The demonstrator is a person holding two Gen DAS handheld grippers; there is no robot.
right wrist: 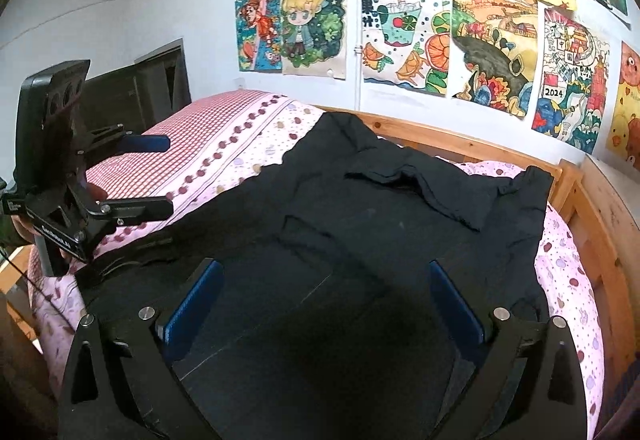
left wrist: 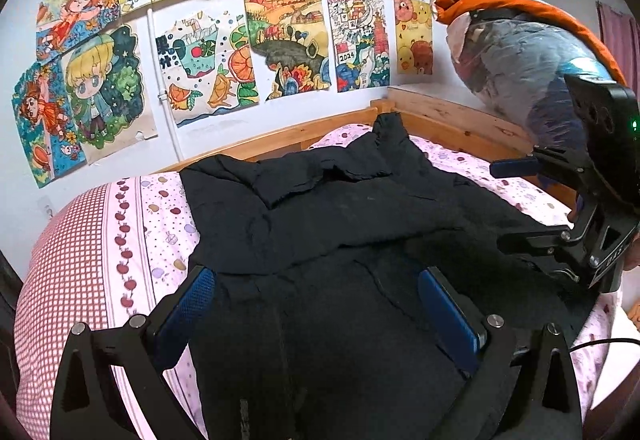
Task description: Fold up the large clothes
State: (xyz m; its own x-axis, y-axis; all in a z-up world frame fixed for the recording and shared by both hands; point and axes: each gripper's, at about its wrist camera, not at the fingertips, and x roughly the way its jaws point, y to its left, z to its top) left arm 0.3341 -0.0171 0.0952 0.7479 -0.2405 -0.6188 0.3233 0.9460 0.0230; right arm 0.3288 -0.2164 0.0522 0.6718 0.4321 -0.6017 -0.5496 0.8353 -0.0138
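Observation:
A large black garment (left wrist: 340,208) lies spread and rumpled on the bed, with one fold flipped over near its far edge. In the right wrist view the garment (right wrist: 400,208) reaches toward the wooden headboard. My left gripper (left wrist: 316,274) is open, its blue pads low over the near part of the cloth with nothing pinched. My right gripper (right wrist: 324,266) is also open above the garment's near end. Each gripper shows in the other's view: the right gripper (left wrist: 516,204) at the right edge and the left gripper (right wrist: 160,176) at the left, both with fingers apart.
The pink patterned bedsheet (left wrist: 132,224) covers a bed with a wooden frame (left wrist: 452,116) against a wall of drawings (left wrist: 216,60). A big plastic-wrapped bundle with orange fabric (left wrist: 520,56) sits at the bed's right end. A dark cabinet (right wrist: 140,80) stands to the left.

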